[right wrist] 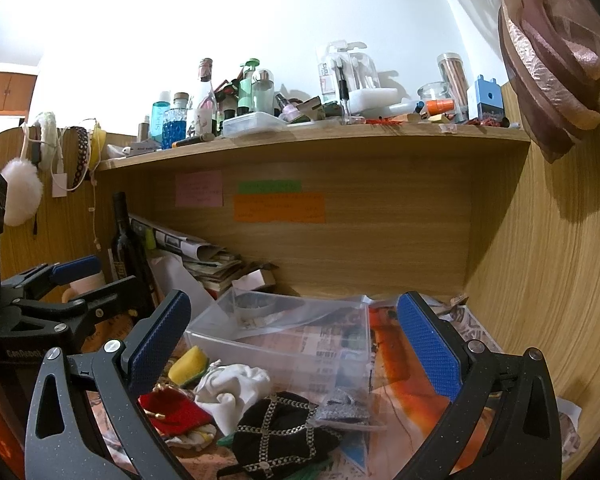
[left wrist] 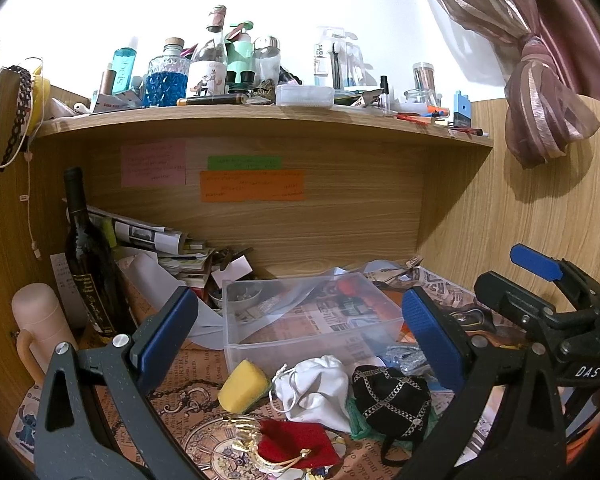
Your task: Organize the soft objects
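Step in hand: approach, nothing grasped. The left tool and right tool both stand with fingers apart and empty above the tabletop. The yellow sponge, white pouch, red pouch and black pouch lie just before the clear bin. Next move, by judgement: lower one tool onto a pouch and close.

Clear glossy plastic bin on printed paper desk cover; porous yellow sponge, white cloth pouch, red velvety pouch, black cloth pouch with metal chain; matt wood-grain shelf; glossy dark glass bottle
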Demonstrator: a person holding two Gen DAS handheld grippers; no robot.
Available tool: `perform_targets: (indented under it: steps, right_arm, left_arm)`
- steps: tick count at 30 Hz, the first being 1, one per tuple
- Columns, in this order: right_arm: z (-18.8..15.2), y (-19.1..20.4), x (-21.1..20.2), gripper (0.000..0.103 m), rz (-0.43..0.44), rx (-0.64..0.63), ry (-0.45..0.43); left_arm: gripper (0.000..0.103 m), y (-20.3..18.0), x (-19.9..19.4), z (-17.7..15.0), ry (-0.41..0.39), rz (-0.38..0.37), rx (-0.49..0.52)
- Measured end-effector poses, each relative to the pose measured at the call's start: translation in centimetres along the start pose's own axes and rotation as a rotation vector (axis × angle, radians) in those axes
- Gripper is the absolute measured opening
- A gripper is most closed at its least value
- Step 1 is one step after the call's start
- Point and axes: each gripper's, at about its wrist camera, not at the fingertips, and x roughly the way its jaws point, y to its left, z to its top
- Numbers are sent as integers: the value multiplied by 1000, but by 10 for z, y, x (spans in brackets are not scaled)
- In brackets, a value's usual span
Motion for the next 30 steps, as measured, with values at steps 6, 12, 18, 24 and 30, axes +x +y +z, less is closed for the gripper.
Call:
perform_targets:
  steps: [6, 12, 18, 24, 30]
  right_arm:
    - [0, 0, 0, 103, 2, 1, 0]
    - [-1, 2, 1, 103, 3, -3, 1]
    - [-1, 2, 2, 103, 6, 1, 6]
    - [-6, -5, 8, 103, 12, 25, 39]
    - [-23, -15, 18, 103, 0, 38, 113]
  left_arm:
    - [103, -1, -1, 0, -3, 0, 0]
    - [103, -2, -1, 1, -2, 0, 1]
    - [103, -2, -2, 1, -2, -2, 2]
    - [103, 1, 2, -1, 27, -11, -3]
    - [103, 17, 20, -17, 138, -33, -38]
